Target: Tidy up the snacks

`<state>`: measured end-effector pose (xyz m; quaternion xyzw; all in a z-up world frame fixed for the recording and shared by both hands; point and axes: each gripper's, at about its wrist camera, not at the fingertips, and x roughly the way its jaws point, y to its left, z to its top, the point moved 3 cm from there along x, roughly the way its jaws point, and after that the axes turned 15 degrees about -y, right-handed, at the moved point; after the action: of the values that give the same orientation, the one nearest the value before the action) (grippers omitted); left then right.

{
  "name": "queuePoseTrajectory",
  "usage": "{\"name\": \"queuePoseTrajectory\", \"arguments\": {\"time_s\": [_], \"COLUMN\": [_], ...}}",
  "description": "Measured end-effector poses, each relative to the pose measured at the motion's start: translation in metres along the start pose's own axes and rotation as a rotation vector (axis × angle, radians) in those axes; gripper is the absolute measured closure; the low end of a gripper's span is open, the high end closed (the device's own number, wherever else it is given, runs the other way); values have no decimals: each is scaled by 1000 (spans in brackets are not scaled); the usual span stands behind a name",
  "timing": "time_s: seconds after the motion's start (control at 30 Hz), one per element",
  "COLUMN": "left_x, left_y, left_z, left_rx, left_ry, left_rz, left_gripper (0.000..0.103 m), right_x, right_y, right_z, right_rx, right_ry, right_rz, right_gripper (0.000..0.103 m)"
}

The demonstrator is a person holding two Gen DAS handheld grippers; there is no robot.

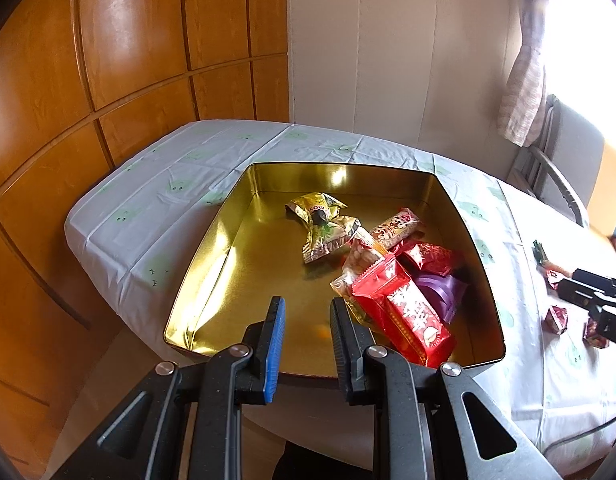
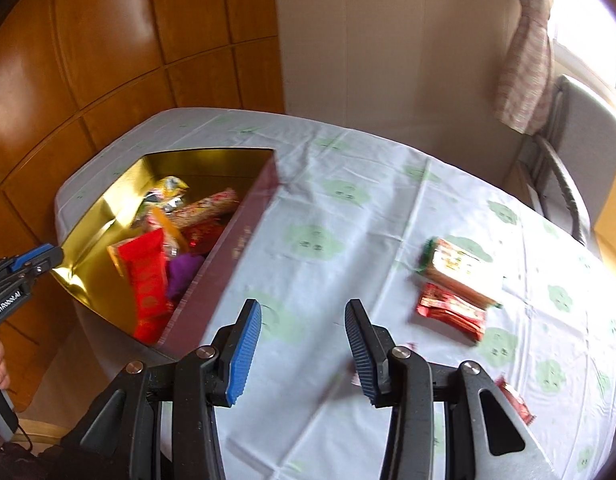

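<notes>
While snacks [image 2: 454,286] lie ahead, right tongs [image 2: 303,344] gape.

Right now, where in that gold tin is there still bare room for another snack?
The gold tin is bare along its left side and near-left corner, bordered by the left wall and the yellow packet. The right side is crowded: the red packet, the purple item and others overlap there.

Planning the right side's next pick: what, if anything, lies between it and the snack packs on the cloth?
Nothing visible. The right hand-held gripper is open, with only bare tablecloth between it and the snack packs ahead to its right.
</notes>
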<state>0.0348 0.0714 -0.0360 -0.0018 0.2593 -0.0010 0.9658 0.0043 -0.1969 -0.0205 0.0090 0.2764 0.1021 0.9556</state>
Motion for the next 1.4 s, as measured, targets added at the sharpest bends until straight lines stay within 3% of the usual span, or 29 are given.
{"name": "queuePoseTrajectory", "arguments": {"time_s": [0.37,0.67,0.8,1.0,1.13,1.4], "left_x": [-2,0,0,-3,-4,-13], "left_y": [-10,-19,-27,-40,-59,-133], "left_z": [0,-5,-7,-9,-9,-13], "left_rx": [24,44,55,87,130,287], "left_ry": [3,23,27,30,42,74], "left_rz": [-23,-62,-82,-120,-182,-441], "left_gripper": [80,76,76,76,75,63], "right_x": [-29,-57,-60,-60,-51,-46], "right_y": [-65,-158,-213,-276,-270,-262], "right_z": [-8,-19,-38,-69,-73,-71], "right_rx": [17,65,137,397,396,382], "right_ry": [-5,-2,25,79,123,129], "right_rz": [-134,-321,-421,-492,-469,-411], "right_gripper": [59,59,59,59,59,59]}}
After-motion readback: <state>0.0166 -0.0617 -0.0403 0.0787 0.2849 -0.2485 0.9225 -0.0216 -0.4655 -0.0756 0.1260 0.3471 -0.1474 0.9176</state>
